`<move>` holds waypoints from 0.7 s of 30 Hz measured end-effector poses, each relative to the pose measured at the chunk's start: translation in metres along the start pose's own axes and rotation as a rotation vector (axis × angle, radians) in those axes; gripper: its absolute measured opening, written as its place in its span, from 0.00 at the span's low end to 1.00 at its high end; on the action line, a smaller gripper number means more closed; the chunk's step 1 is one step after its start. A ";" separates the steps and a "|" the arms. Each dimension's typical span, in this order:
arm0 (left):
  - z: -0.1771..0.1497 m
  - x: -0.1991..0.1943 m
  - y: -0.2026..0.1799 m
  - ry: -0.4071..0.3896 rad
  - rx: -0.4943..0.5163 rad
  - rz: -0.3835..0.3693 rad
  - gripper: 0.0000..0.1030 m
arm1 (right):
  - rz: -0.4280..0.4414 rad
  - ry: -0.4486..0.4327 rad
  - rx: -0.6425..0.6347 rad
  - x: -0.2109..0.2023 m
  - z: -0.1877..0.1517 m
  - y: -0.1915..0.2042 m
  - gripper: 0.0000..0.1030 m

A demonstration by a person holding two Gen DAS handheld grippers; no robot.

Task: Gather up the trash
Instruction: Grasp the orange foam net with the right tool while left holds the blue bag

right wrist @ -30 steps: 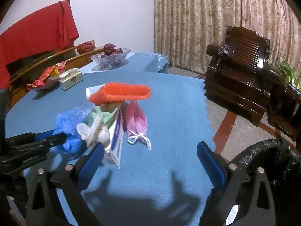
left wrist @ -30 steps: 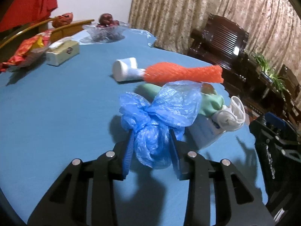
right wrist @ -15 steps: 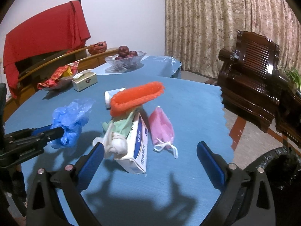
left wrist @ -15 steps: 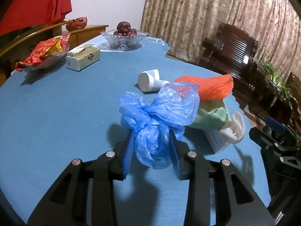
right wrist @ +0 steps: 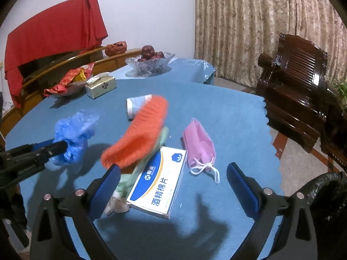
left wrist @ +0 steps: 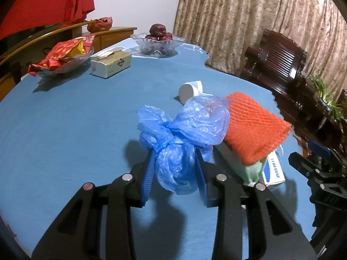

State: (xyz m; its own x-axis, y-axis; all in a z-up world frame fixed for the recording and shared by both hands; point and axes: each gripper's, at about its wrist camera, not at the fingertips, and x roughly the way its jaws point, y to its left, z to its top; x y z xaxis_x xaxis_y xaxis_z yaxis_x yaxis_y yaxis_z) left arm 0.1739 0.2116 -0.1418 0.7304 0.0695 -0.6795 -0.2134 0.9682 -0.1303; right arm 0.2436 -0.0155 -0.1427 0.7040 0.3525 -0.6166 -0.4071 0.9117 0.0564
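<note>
My left gripper point(left wrist: 175, 159) is shut on a crumpled blue plastic bag point(left wrist: 184, 130), held just above the blue tablecloth point(left wrist: 76, 130); the bag point(right wrist: 73, 134) and that gripper point(right wrist: 58, 146) also show at the left of the right wrist view. My right gripper point(right wrist: 173, 177) stands wide open above the table with nothing pressed between its pads. Under and ahead of it lie an orange foam net point(right wrist: 138, 138), a green cloth point(right wrist: 130, 177), a white and blue box point(right wrist: 158, 188), a pink face mask point(right wrist: 199, 147) and a white cup point(right wrist: 134, 108) on its side.
At the far side stand a glass fruit bowl point(right wrist: 149, 65), a tissue box point(right wrist: 100, 86) and a dish of red snack packets point(right wrist: 67, 84). A black bin bag point(right wrist: 325, 199) opens at the right, off the table's scalloped edge. A dark wooden armchair point(right wrist: 292, 75) stands beyond.
Both grippers have swung sideways, so the trash pile has shifted right in the left wrist view and toward the right gripper's jaws. The left gripper keeps its grip on the blue bag.
</note>
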 end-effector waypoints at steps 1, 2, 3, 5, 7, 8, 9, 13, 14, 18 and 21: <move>-0.001 0.000 0.001 0.002 0.002 0.003 0.33 | -0.001 0.004 0.002 0.001 -0.001 0.000 0.93; -0.002 0.001 0.002 0.005 0.003 0.003 0.33 | -0.003 0.008 0.004 0.003 -0.002 0.000 0.93; -0.004 0.001 0.003 0.009 0.002 0.001 0.33 | -0.001 0.007 0.006 0.003 -0.002 0.001 0.93; -0.005 0.002 0.004 0.014 -0.001 0.001 0.33 | 0.006 0.001 0.005 0.002 -0.001 0.003 0.93; -0.005 0.003 0.005 0.016 -0.008 -0.004 0.33 | 0.014 -0.007 -0.004 0.003 0.003 0.007 0.93; -0.004 0.003 0.005 0.015 -0.009 -0.006 0.33 | 0.019 -0.009 -0.003 0.003 0.005 0.008 0.93; -0.003 0.003 0.006 0.010 -0.007 -0.005 0.33 | 0.028 -0.011 0.002 0.004 0.007 0.008 0.93; 0.003 0.002 0.008 -0.003 -0.011 -0.001 0.33 | 0.049 -0.035 0.022 0.006 0.023 0.009 0.93; 0.004 0.002 0.008 -0.005 -0.010 0.001 0.33 | 0.047 -0.037 0.020 0.007 0.025 0.010 0.93; 0.007 0.005 0.006 -0.005 -0.006 -0.002 0.33 | 0.024 -0.019 -0.004 0.019 0.034 0.013 0.89; 0.010 0.010 0.003 0.001 -0.011 -0.010 0.33 | 0.014 0.009 -0.009 0.032 0.035 0.013 0.84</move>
State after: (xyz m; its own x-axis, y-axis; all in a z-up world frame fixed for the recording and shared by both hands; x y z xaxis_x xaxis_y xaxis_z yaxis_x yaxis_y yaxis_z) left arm 0.1867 0.2180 -0.1416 0.7318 0.0594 -0.6789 -0.2132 0.9662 -0.1452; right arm 0.2813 0.0155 -0.1341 0.6929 0.3629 -0.6230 -0.4221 0.9047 0.0576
